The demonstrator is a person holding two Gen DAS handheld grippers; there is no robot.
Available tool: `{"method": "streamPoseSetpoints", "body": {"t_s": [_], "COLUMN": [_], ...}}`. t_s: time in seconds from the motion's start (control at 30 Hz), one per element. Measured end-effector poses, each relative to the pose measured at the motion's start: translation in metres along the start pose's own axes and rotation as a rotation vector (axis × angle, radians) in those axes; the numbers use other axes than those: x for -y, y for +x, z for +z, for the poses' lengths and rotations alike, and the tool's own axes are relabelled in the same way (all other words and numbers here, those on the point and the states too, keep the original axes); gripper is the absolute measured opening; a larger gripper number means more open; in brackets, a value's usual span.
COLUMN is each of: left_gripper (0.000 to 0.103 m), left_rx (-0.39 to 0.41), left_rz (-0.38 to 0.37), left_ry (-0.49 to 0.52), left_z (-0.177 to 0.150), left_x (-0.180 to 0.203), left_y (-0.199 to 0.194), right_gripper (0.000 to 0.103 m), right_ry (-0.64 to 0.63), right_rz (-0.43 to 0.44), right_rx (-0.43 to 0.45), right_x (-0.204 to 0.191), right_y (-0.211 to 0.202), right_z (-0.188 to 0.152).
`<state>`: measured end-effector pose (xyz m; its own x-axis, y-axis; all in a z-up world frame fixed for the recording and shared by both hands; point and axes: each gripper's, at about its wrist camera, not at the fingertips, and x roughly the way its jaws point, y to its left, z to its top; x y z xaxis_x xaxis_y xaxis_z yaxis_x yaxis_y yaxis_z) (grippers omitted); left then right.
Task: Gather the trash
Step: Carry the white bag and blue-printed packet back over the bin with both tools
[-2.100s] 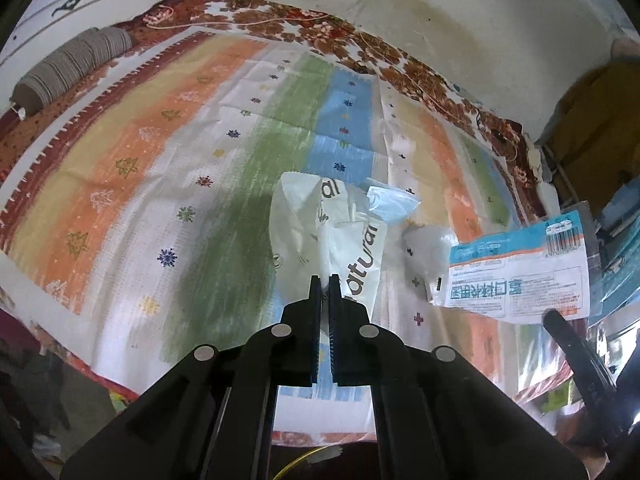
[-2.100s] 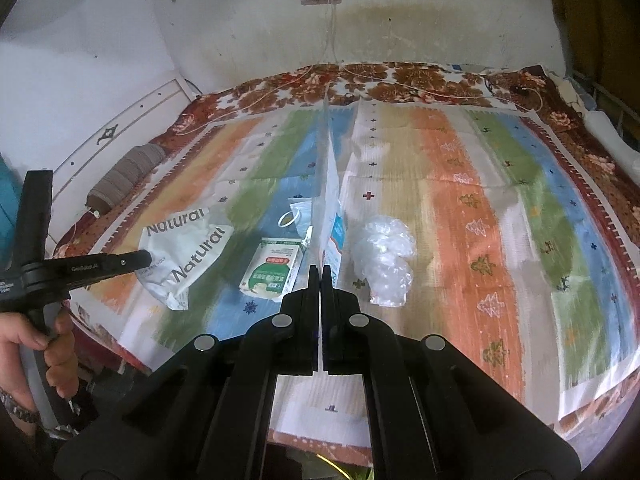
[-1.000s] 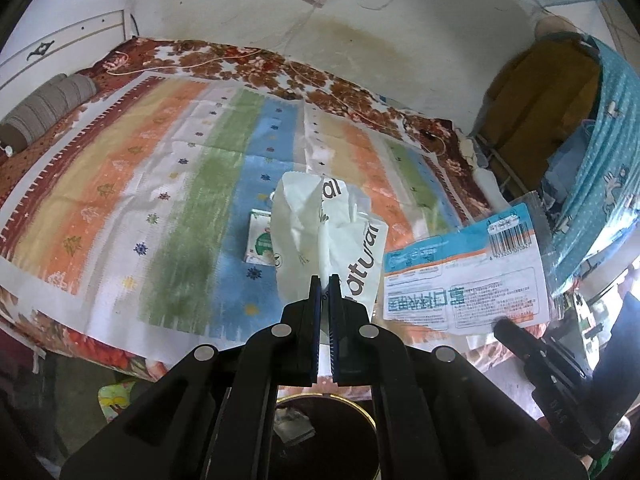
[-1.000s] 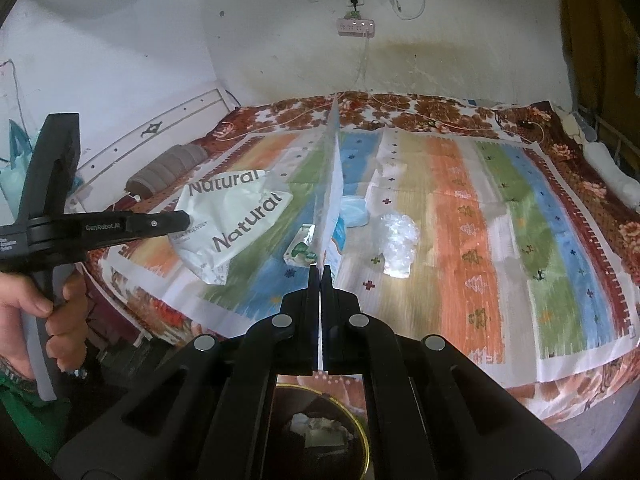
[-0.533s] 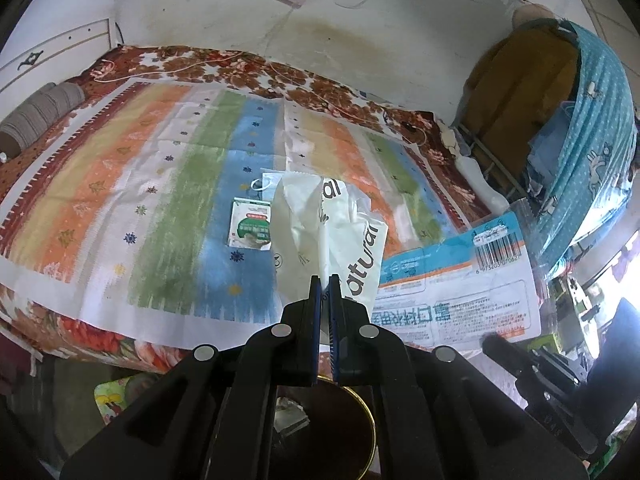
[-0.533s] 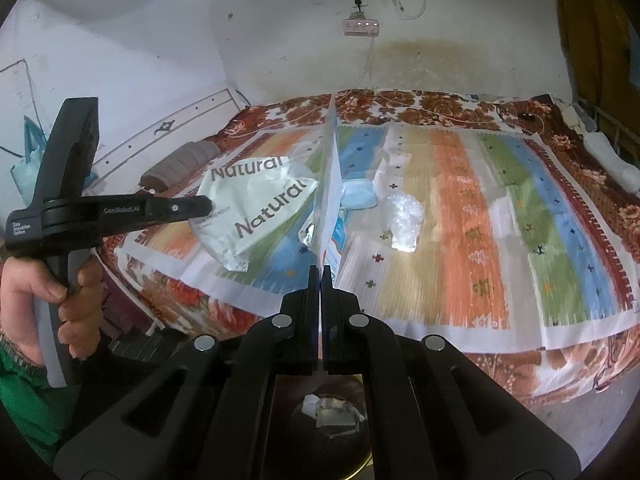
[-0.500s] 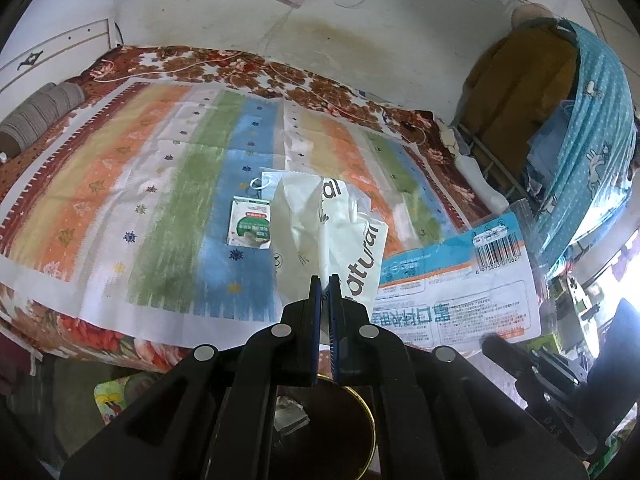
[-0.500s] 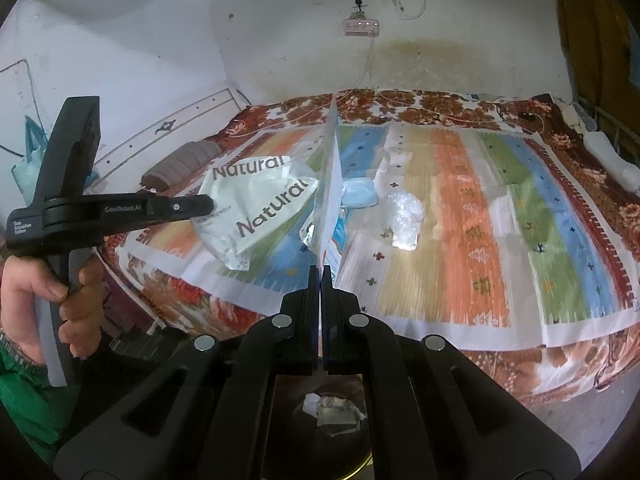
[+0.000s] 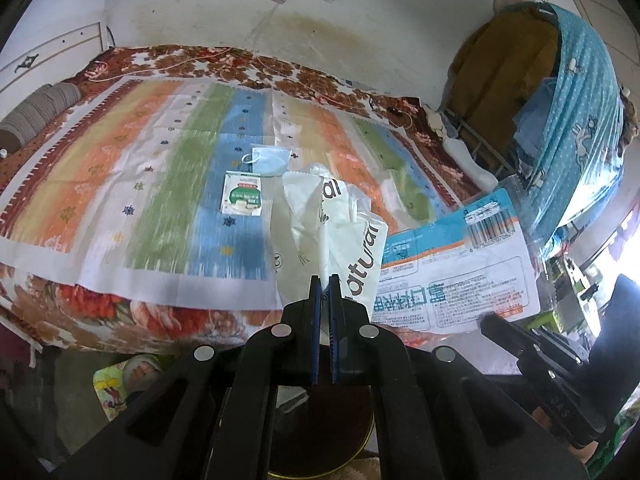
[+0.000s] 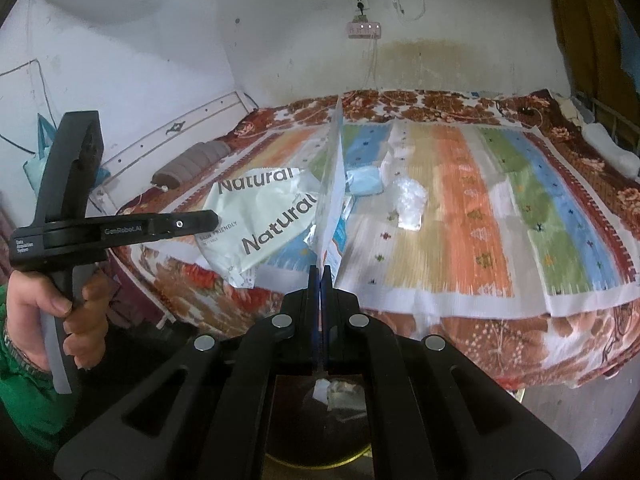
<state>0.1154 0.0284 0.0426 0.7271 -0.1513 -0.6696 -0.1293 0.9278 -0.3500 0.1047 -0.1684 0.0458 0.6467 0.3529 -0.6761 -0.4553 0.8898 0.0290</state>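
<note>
My left gripper [image 9: 324,280] is shut on a crumpled white "Natural" wrapper [image 9: 320,232], seen from the side in the right wrist view as the "Natural" wrapper [image 10: 260,220]. My right gripper [image 10: 320,270] is shut on a flat blue-and-white mask package [image 10: 332,184], edge-on here; its printed face, the mask package [image 9: 452,276], shows in the left wrist view. Both hang off the bed's front edge, above a dark bin with a gold rim [image 10: 320,456] holding crumpled paper [image 10: 340,394]. On the striped bedspread [image 10: 480,220] lie a green-and-white packet [image 9: 242,198], a blue face mask [image 9: 268,158] and a clear plastic bag [image 10: 408,200].
A person's hand [image 10: 60,304] grips the left gripper's handle at the left of the right wrist view. A grey bolster [image 9: 36,114] lies at the bed's far left. Hanging blue cloth [image 9: 576,120] stands right of the bed. A colourful item [image 9: 116,388] sits on the floor.
Both grippers have drawn back from the bed with their wrappers and sunk slightly. The bed's front edge now shows fully and the bin sits beneath the fingers.
</note>
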Motion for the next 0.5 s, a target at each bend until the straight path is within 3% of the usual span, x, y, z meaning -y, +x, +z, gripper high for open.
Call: {"method": "streamPoseSetpoints", "body": {"t_s": [0.2, 0.5], "left_gripper": [0.003, 0.003], "left_rx": [0.007, -0.057], "left_rz": [0.043, 0.044], "left_ry": [-0.040, -0.026], "left_z": [-0.024, -0.051], "left_x": [-0.003, 0.003], "left_y": [-0.002, 0.007], "right_gripper": [0.000, 0.000], "right_ry": [0.025, 0.022], "right_rz": [0.021, 0.010], "right_rx": [-0.048, -0.116], "right_x": [-0.001, -0.011], "right_y": [0.002, 0.004], "right_z": [-0.014, -0.040]}}
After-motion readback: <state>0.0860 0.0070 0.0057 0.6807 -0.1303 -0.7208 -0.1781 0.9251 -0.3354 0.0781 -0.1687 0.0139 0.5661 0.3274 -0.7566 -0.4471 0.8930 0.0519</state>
